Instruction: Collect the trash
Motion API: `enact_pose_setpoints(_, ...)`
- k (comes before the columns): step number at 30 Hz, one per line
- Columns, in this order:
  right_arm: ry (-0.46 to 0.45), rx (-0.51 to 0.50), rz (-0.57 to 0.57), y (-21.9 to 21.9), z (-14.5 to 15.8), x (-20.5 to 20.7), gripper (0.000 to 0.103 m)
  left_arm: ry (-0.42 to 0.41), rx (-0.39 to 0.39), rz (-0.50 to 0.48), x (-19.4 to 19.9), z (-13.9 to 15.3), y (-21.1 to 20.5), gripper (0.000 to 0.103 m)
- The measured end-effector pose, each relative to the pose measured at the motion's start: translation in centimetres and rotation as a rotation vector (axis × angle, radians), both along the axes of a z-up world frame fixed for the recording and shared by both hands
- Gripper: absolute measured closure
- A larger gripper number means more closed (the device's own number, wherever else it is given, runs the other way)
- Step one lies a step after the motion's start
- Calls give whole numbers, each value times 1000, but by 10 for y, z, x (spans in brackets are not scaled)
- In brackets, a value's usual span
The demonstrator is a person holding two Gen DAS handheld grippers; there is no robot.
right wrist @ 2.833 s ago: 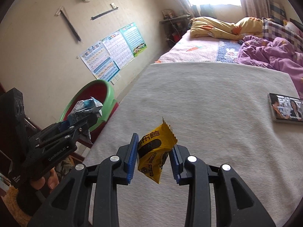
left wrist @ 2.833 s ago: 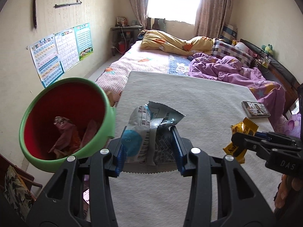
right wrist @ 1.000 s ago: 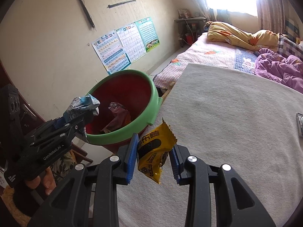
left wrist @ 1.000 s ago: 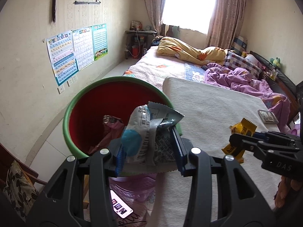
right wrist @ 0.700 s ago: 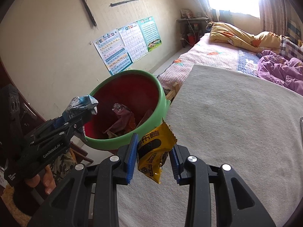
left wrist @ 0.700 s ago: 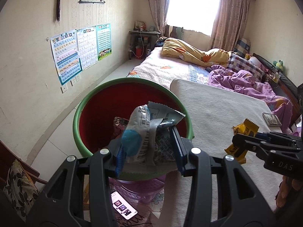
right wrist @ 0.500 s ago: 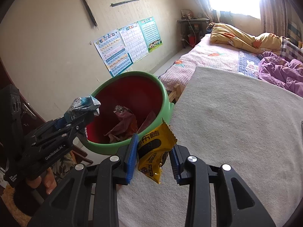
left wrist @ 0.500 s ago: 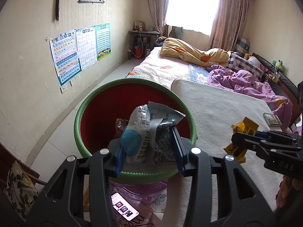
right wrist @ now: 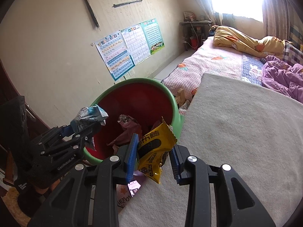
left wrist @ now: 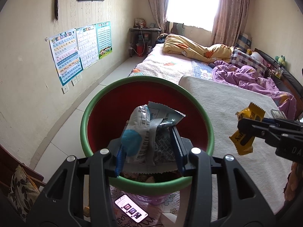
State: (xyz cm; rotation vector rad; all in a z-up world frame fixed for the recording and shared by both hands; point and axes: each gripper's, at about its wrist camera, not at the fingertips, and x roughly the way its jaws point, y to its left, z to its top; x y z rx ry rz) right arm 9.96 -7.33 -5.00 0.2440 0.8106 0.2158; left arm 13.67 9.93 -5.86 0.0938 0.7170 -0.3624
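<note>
Two wrappers in hand, one per gripper.

Left wrist view: left gripper fingers clamped narrow on the grey-blue wrapper, which hangs over the mouth of the green-rimmed red bin. Release judged safe from here; opening wide should let the crumpled foil fall clear.

Right wrist view: right gripper fingers pinch the yellow wrapper near the bin's edge, partly over the bed. Best carried further over the red interior before release, else it may land outside the rim.
</note>
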Motion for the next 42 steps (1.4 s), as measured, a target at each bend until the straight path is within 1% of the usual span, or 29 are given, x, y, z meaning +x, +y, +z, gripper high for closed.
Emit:
enact_pose_setpoints(12,-1,14,12,15,0,32,71,12,20,-10,30,-10,5,62)
enact_pose_setpoints(19,-8,3,56,30,0,51,71,28,30,7,39,-18,7,61)
enact_pose_setpoints(20,-9,5,60,30,0,53,70,32,33,12,41,-19,8,59)
enact_pose_setpoints(21,-6,11,73,31,0,56,64,37,36,17,43,-20,8,56)
enact_pose_setpoints(22,-3,17,83,31,-1,58,58,40,39,25,44,-22,9,51)
enact_pose_setpoints(23,-6,22,90,32,0,61,56,37,42,38,46,-22,11,44)
enact_pose_setpoints(24,-12,24,96,34,2,62,50,31,43,48,46,-21,12,40)
enact_pose_setpoints(25,-15,21,99,35,2,63,44,29,43,53,46,-20,12,33)
enact_pose_setpoints(26,-18,17,100,36,3,64,41,25,44,60,45,-20,14,28)
enact_pose_setpoints(28,-25,16,106,36,5,64,35,15,41,64,44,-17,16,21)
enact_pose_setpoints(29,-31,15,107,36,6,63,34,5,38,66,42,-15,17,18)
enact_pose_setpoints(30,-42,12,107,35,8,60,32,-6,35,69,41,-13,18,17)
enact_pose_setpoints(32,-57,8,103,33,10,55,27,-25,30,82,36,-8,19,12)
enact_pose_setpoints(34,-83,7,91,29,15,49,21,-50,14,94,30,-2,21,11)
enact_pose_setpoints(35,-89,8,88,27,17,47,19,-67,3,104,25,3,22,11)
enact_pose_setpoints(37,-105,6,79,23,21,36,12,-107,-4,134,14,14,21,9)
enact_pose_setpoints(38,-116,8,80,20,24,30,11,-125,-2,147,11,19,21,7)
enact_pose_setpoints(40,-144,12,88,16,31,19,7,-177,1,183,-6,32,19,6)
enact_pose_setpoints(42,-182,18,96,9,39,2,7,-213,11,215,-19,41,15,6)
